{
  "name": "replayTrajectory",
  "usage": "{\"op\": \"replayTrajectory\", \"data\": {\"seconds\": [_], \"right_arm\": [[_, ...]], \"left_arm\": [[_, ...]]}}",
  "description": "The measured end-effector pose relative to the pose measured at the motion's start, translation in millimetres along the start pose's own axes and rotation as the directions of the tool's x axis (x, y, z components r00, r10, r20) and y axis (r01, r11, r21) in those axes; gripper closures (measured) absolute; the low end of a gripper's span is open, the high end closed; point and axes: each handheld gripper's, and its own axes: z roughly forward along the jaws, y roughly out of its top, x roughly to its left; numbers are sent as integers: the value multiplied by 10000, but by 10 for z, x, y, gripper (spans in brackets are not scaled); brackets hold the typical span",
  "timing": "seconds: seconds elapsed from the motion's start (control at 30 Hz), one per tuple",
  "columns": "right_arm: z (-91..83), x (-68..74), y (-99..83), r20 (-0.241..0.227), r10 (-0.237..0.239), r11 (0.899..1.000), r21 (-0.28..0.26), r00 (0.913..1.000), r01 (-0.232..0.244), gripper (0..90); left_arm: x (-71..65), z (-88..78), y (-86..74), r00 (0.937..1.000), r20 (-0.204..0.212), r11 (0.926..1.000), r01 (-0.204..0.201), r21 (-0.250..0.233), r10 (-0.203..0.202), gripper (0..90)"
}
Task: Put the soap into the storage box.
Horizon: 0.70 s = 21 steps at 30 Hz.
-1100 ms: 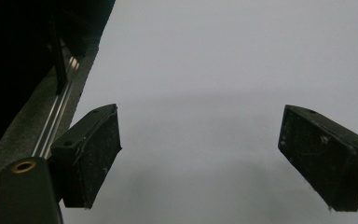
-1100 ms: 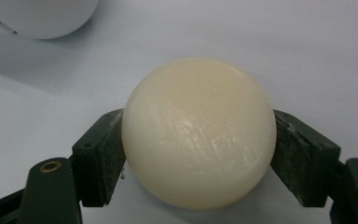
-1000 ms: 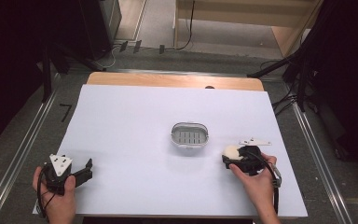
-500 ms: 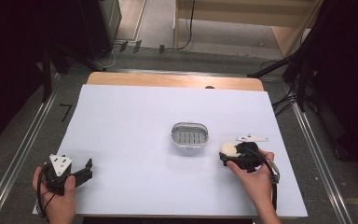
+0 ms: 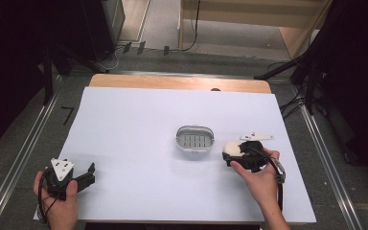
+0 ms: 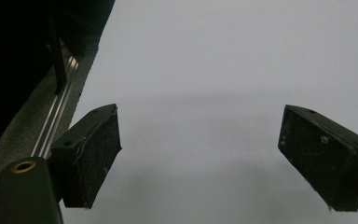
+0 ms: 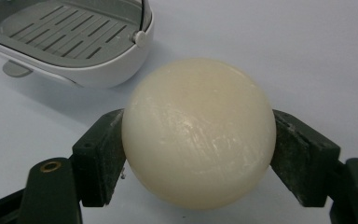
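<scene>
The round cream soap (image 7: pixel 198 133) was clamped between the 2 black jaws of the right gripper (image 7: pixel 198 154), 1 pad pressed on each side of it, and it sat toward the near right of the white sheet (image 5: pixel 139 124) that covered the table, just right of the grey-and-white soap dish (image 5: pixel 195 140). In the high view the soap (image 5: pixel 232 148) showed at the left end of the right gripper (image 5: pixel 237 154), pointed toward the dish and apart from it; whether it was raised off the sheet or rested on it could not be told. In the right gripper view the dish (image 7: pixel 70 39) lay beyond and to the left of the soap, its slotted grey insert bare and its handle folded to the rim. The left gripper (image 5: pixel 84 177) lay at the near left corner of the sheet, well apart from both things, and in its own view the left gripper (image 6: pixel 200 158) had its jaws spread wide with nothing between them. Judged from this layout, the grasp was done; what remained was the short carry leftward over the dish rim, the lowering onto the insert and the release. A thin white plate (image 5: pixel 256 137) lay just far of the right hand (image 5: pixel 261 182).
</scene>
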Motion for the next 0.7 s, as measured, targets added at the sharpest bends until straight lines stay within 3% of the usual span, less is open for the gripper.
{"op": "replayTrajectory", "data": {"seconds": [0.7], "right_arm": [[-32, 162, 229, -144, -386, 9990, -241, 9992, 383, 255]], "left_arm": [[4, 0, 0, 10000, 27, 10000, -35, 18, 35, 138]]}}
